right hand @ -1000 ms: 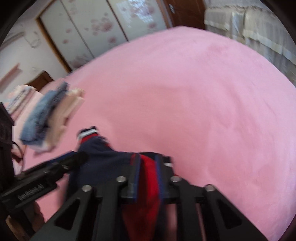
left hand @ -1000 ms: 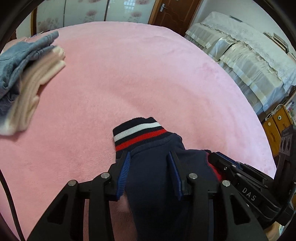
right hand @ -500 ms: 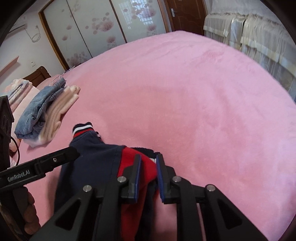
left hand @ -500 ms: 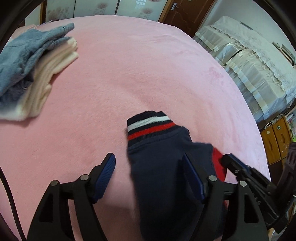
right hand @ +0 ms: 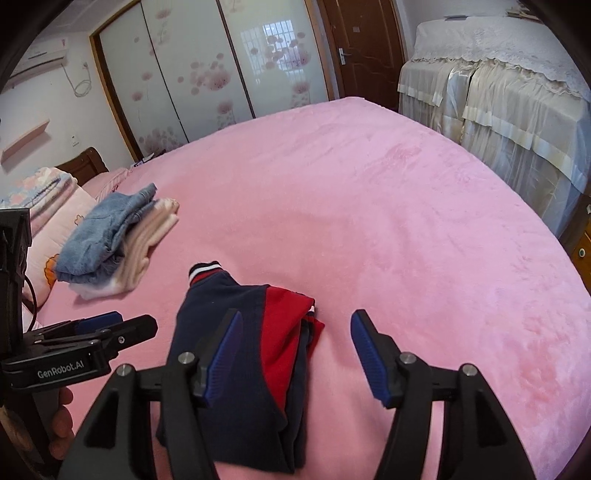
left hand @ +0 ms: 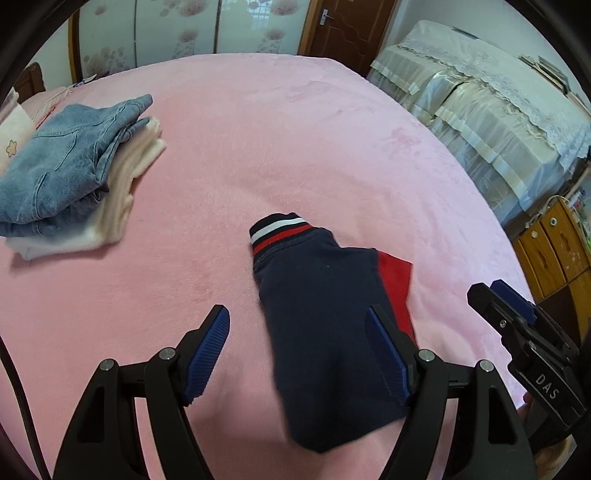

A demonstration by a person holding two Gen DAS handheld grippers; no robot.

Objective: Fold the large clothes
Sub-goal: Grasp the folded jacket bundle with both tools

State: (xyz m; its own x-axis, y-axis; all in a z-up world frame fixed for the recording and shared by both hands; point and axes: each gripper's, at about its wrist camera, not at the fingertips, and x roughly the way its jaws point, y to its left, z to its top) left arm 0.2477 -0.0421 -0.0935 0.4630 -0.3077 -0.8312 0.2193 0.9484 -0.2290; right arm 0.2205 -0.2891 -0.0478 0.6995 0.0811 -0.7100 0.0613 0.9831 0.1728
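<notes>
Left wrist view shows the pink bed (left hand: 295, 140) filling most of the frame, with a lace-covered piece of furniture (left hand: 491, 110) at the upper right and sliding wardrobe doors (left hand: 192, 29) along the top. At the left of the frame a stack of folded clothes (left hand: 77, 173) lies on the bed, blue denim on top of cream pieces. Lower centre, the folded navy garment (left hand: 325, 314) lies flat on the bed, its striped cuff (left hand: 279, 232) pointing toward the top of the frame and a red panel showing along its right edge. The left tongs (left hand: 297, 354) stand wide apart low in the frame, gripping nothing; the right-hand pad overlaps the garment's right edge, and whether it touches the cloth I cannot tell. The right tongs (left hand: 506, 299) enter from the lower right.

Right wrist view has the same garment (right hand: 236, 350) at the lower centre-left of the frame. The right tongs (right hand: 295, 354) are also spread apart and hold nothing, their left pad over the navy cloth and their right pad over bare bed. The left tongs (right hand: 99, 325) show at the lower left.
</notes>
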